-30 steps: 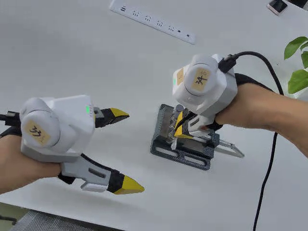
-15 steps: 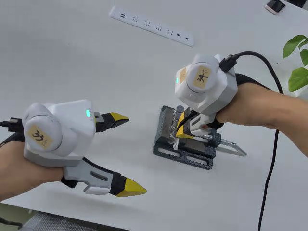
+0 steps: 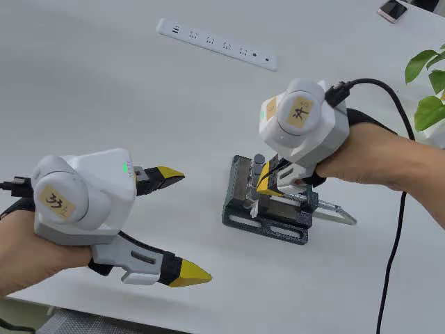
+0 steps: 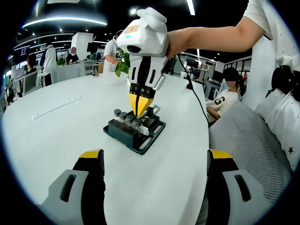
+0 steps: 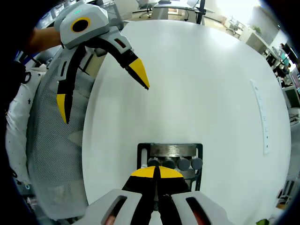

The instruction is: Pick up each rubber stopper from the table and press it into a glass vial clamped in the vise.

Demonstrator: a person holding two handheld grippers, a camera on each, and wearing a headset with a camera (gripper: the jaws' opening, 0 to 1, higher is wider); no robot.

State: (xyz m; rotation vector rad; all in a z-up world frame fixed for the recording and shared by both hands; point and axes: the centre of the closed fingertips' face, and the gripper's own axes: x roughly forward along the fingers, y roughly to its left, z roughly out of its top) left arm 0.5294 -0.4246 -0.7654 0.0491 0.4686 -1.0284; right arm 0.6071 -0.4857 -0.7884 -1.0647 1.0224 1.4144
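The left tool [image 3: 188, 224] hung with its jaws spread wide, holding nothing, well apart from the vise [image 3: 268, 224]. The vise stood on the white bench [image 3: 104, 83], clamping a row of vials [image 5: 174, 163] topped with grey stoppers [image 3: 258, 160]. The right tool [image 3: 262, 186] pointed down just over that row, yellow tips pressed together (anything between them could not be seen). A power strip [image 3: 215, 43] lay beyond and a plant [image 3: 425, 87] stood at the right. An open office lay behind.

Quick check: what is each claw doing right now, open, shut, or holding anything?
Left claw: open, empty.
Right claw: shut, tips over the vials in the vise; no stopper visible in it.
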